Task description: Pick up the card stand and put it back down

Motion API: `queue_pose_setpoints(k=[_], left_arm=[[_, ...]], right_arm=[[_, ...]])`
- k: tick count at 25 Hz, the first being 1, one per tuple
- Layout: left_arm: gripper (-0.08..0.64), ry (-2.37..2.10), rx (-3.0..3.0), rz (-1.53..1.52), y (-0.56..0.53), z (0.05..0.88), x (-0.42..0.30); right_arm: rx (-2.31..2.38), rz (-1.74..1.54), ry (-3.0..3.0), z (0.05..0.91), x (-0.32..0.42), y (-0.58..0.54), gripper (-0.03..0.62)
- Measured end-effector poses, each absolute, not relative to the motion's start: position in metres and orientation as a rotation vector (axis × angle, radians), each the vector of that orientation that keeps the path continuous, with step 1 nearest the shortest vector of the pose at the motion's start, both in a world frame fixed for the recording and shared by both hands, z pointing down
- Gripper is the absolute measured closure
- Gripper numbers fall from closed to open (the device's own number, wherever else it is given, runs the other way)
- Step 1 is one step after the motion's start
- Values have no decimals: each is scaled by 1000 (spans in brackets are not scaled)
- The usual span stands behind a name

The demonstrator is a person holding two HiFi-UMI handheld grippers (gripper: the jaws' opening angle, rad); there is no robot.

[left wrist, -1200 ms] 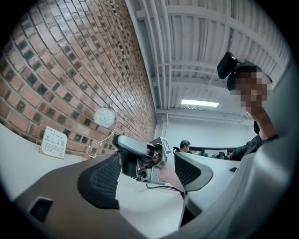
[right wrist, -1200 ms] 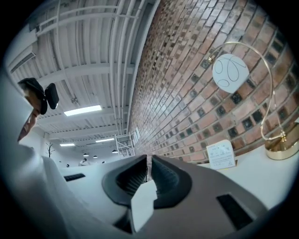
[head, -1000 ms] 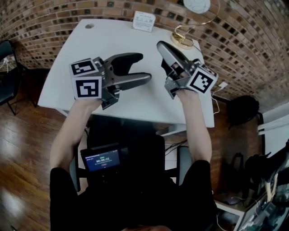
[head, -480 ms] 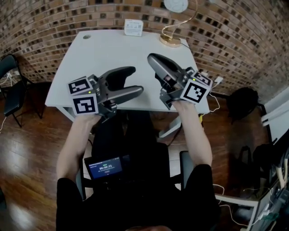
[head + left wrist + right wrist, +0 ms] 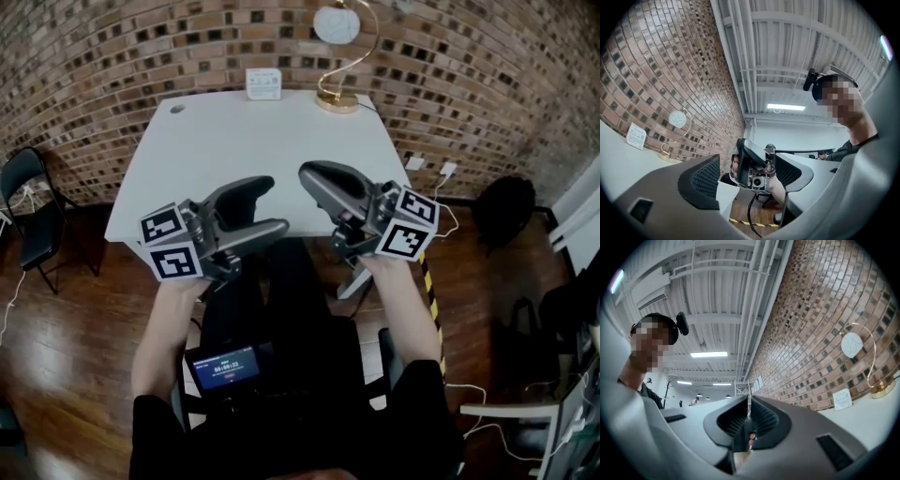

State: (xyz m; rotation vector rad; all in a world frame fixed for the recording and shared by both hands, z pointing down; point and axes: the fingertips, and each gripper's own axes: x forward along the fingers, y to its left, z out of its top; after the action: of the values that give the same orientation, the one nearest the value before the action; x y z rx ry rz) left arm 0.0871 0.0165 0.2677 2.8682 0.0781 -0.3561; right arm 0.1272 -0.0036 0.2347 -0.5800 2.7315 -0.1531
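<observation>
- The card stand (image 5: 336, 101) is standing upright at the far edge of the worktop (image 5: 244, 141), by the brick wall and just right of a small white sign (image 5: 263, 82). Nothing is touching it.
- The left gripper (image 5: 277, 204) is hovering at the near edge, its jaws spread wide and holding nothing.
- The right gripper (image 5: 309, 176) is hovering beside it, jaws pinched to a thin slit on nothing.
- Both are sitting well apart from the stand, which I judge to be a resting pose, not a reach.
</observation>
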Motion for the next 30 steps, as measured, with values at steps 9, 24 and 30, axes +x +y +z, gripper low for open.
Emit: queue_pose_setpoints(k=[9, 24, 30], left_arm=[[199, 107, 2897, -355, 46, 270, 89], [199, 124, 2893, -316, 57, 277, 100], [199, 136, 2877, -339, 62, 277, 106]], right_arm=[[-478, -97, 2710, 238, 125, 46, 568], [-476, 43, 2681, 241, 132, 81, 575], [-478, 123, 2704, 235, 134, 95, 576]])
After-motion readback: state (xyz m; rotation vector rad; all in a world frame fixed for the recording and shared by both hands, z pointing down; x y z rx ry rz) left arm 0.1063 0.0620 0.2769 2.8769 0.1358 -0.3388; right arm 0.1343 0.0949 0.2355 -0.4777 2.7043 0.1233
